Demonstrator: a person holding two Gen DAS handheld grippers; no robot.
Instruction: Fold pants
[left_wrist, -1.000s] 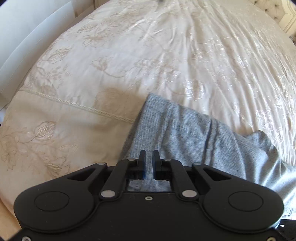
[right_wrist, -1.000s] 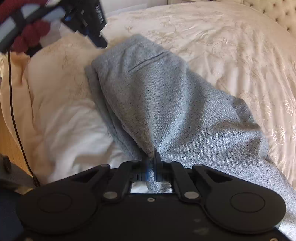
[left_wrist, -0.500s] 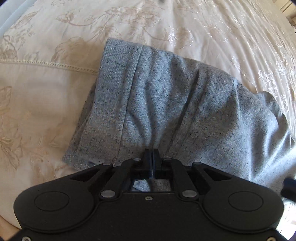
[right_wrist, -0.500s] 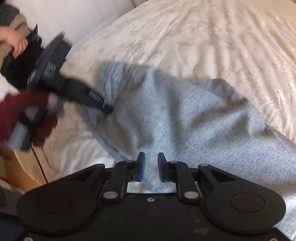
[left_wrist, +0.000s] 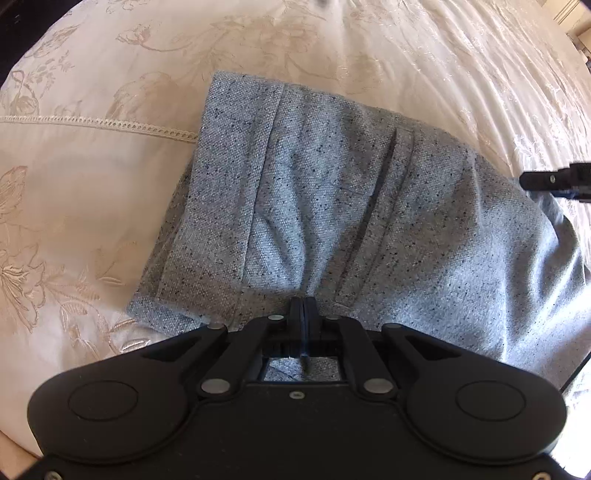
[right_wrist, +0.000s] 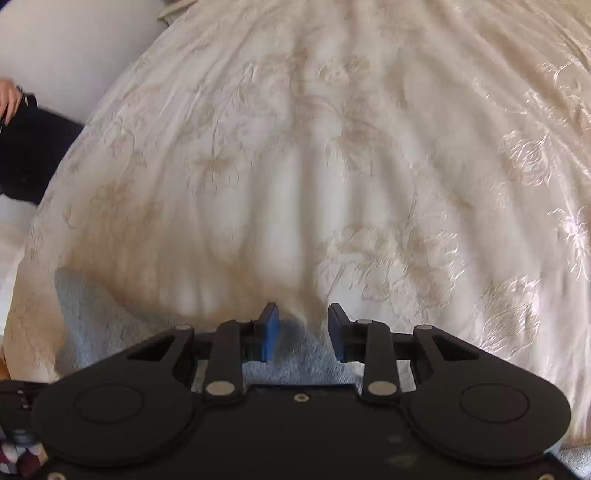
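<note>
Grey speckled pants (left_wrist: 332, 206) lie folded on a cream floral bedspread (left_wrist: 92, 206), waistband end to the far left. My left gripper (left_wrist: 303, 314) is shut on a pinch of the pants fabric at their near edge. My right gripper (right_wrist: 303, 332) is open and empty; only a strip of the pants (right_wrist: 110, 325) shows under and to the left of its fingers. A tip of the right gripper (left_wrist: 554, 181) shows at the right edge of the left wrist view, above the pants.
The bedspread (right_wrist: 332, 166) fills most of the right wrist view. A lace seam (left_wrist: 96, 123) crosses it left of the pants. The bed's left edge and a person's hand and dark clothing (right_wrist: 22, 147) are at far left.
My right gripper let go of the pants, opened wider and swung away toward bare bedspread. My left gripper closed on the pants and has stayed shut, moving slightly closer.
</note>
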